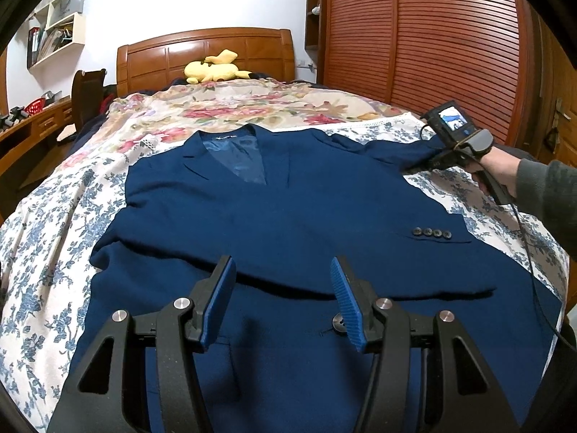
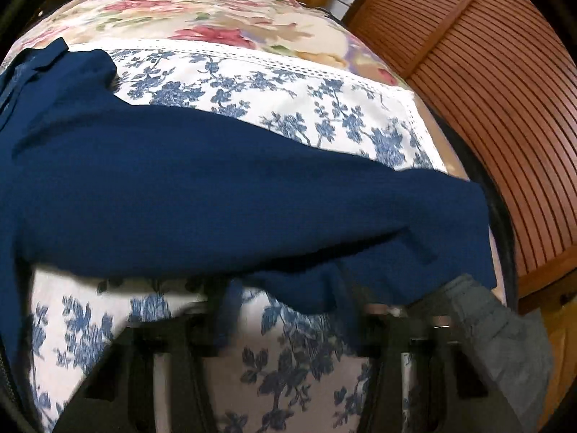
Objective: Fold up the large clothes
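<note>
Above the lower part of a dark blue jacket, the left gripper hangs with its two blue-padded fingers standing apart and nothing between them; the cloth lies under them and they do not touch it. A round button of the jacket shows just beside the right pad. The jacket is spread face up on the bed, with its collar toward the wooden headboard and one sleeve folded across the front, four small buttons on its cuff.

At the far right side of the jacket, the right gripper is held by a hand in a grey sleeve. Its tips are at the edge of the other sleeve, near the shoulder. In the right wrist view this part is blurred and the blue cloth covers the fingers, but the jaws look drawn together on the sleeve cloth, so it is gripping the sleeve. That sleeve stretches out sideways over the bed toward the wardrobe side.

Under the jacket lies a white cover with blue flowers, and beyond it a cover with red flowers. A yellow plush toy rests at the headboard. A brown slatted wardrobe stands on the right, and white wall shelves and a wooden desk on the left
</note>
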Demonstrator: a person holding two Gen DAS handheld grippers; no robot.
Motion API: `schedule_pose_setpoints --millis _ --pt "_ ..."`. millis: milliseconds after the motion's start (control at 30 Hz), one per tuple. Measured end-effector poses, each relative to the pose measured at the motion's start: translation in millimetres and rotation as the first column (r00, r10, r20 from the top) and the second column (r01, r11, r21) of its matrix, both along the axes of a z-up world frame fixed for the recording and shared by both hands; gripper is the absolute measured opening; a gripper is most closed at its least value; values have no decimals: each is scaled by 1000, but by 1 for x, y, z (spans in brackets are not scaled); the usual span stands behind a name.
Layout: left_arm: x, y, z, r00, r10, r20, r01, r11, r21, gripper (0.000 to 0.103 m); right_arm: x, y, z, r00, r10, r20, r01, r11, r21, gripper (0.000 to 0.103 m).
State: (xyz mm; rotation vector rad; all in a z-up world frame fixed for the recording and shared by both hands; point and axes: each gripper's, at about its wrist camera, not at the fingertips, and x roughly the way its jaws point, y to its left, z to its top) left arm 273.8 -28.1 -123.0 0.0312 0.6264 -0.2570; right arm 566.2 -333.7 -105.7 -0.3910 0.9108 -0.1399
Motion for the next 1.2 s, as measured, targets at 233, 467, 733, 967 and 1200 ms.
schedule_pose_setpoints --millis 233,467,733,967,1200 --pt "1 0 -1 1000 -1 -12 1 1000 -3 56 -9 32 55 977 66 204 -75 997 36 3" --pt "2 1 -1 1000 5 -14 -5 1000 -9 56 -68 88 108 905 267 331 -316 943 103 3" --pt "0 2 1 1000 6 -3 -6 1000 -19 56 -150 147 68 849 481 218 -513 850 120 3" --pt "-10 2 10 998 20 66 -20 1000 -14 56 -166 131 44 883 451 131 -468 868 164 15" --pt "-18 8 21 988 40 147 -36 999 -31 63 -185 110 61 895 400 195 -434 882 184 50"
